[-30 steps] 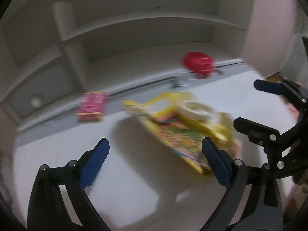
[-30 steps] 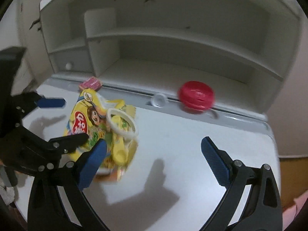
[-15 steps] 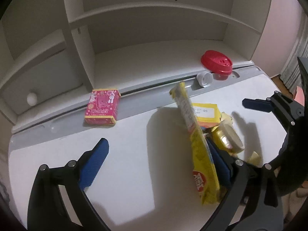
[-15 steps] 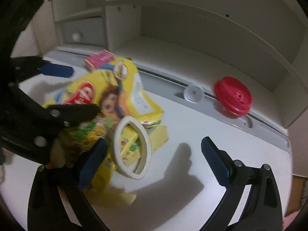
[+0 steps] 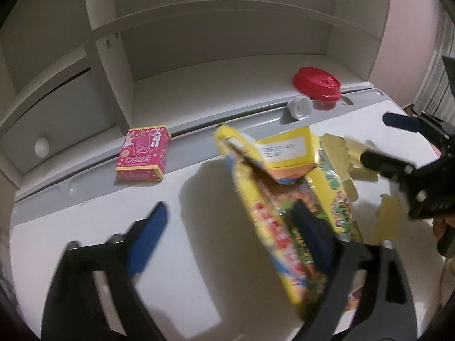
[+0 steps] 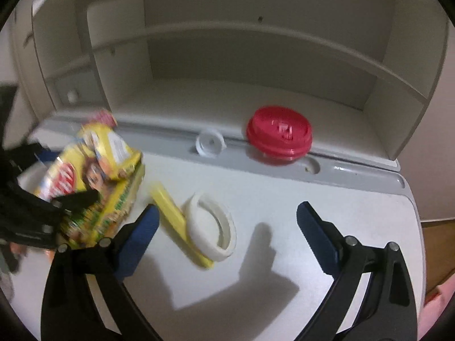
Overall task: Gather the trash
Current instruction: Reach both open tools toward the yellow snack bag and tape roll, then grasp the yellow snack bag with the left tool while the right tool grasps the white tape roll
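Note:
A yellow snack bag (image 5: 278, 204) stands open on the white desk; in the right wrist view (image 6: 93, 176) it is at the left. My left gripper (image 5: 236, 236) is open, its right finger inside the bag's mouth. My right gripper (image 6: 227, 227) is open and empty above a white plastic ring (image 6: 212, 228) and a yellow strip (image 6: 176, 221) lying on the desk. A pink box (image 5: 143, 153), a white cap (image 6: 209, 142) and a red-lidded cup (image 6: 278, 135) sit on the grey ledge at the back.
White shelving (image 5: 227, 42) with a drawer knob (image 5: 42, 147) rises behind the ledge. Torn gold wrapper scraps (image 5: 391, 216) lie right of the bag. The desk's right edge (image 6: 412, 227) drops to a wooden floor.
The white ring and yellow strip have dropped out of the bag onto the desk. The bag has shifted left in the right wrist view. Both grippers stay open.

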A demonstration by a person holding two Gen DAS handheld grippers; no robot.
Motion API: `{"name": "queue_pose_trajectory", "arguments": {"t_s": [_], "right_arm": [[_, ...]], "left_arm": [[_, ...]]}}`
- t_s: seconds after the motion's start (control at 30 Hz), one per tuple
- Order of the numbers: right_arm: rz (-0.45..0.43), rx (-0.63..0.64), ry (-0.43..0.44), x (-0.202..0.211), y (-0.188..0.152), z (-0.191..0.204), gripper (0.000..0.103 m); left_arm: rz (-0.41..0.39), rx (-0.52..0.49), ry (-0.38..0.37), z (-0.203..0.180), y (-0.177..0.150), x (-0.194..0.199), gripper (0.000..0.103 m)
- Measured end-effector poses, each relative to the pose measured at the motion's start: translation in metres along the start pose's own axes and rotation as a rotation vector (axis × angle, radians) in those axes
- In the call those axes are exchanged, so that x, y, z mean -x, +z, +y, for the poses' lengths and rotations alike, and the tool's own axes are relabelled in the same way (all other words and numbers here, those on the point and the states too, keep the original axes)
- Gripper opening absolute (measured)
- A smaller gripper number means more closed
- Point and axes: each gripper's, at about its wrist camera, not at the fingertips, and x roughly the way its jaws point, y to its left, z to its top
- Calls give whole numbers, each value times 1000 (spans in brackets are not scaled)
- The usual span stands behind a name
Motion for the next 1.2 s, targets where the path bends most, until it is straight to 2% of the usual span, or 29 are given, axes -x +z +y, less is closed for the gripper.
{"name": "queue_pose_trajectory", "arguments": {"t_s": [0.07,0.1,0.17,0.27,0.33,0.37,0.43,0.5,0.57,0.63,0.73,0.77,0.8,0.83,0.9,0.97,1.1,1.2], "right_arm": [[-15,-17,-8,5,0,-5,94],[-8,-20,-19,4,0,-7,92],[15,-18,-19,-2,-1,-8,88],[28,-1,-3,-8,0,-3,86],[42,12,-7,-15,1,-4,79],[58,12,-10,-19,-1,-5,78],[60,-17,9,-20,-1,-10,76],[61,-30,8,-20,-2,-12,75],[60,-23,7,-20,-2,-11,75],[63,-7,5,-19,-2,-10,75],[74,-9,3,-19,-1,-14,74],[75,-2,-24,-17,-2,-15,70],[82,8,-46,-19,-2,-15,61],[82,-3,-33,-20,-2,-16,60],[56,-52,14,-14,-1,-25,60],[39,-70,2,-11,0,-32,60],[77,-75,-13,-17,-2,-37,59],[111,-46,-22,-22,-5,-34,42]], "left_arm": [[-5,-4,-4,-2,0,2,63],[-4,-5,-3,-2,0,2,56],[-8,-9,-9,-4,1,2,49],[-10,-25,-11,-7,0,5,45],[-14,-35,-3,-9,0,6,45],[-17,-37,-3,-9,0,6,46],[-27,-37,34,-8,-1,6,59],[-26,-31,56,-4,-2,8,82],[-1,-2,15,0,-2,5,91],[20,25,-25,2,-2,3,94],[10,-6,-15,-3,-4,7,95],[11,-15,-19,-5,-4,8,93],[10,-19,-30,-6,-4,9,88],[11,-20,-55,-7,-4,10,84],[4,-40,-74,-11,-5,12,67],[-1,-56,-98,-17,-4,13,55],[-7,-74,-125,-23,-5,16,40],[-10,-74,-137,-24,-7,16,35]]}}
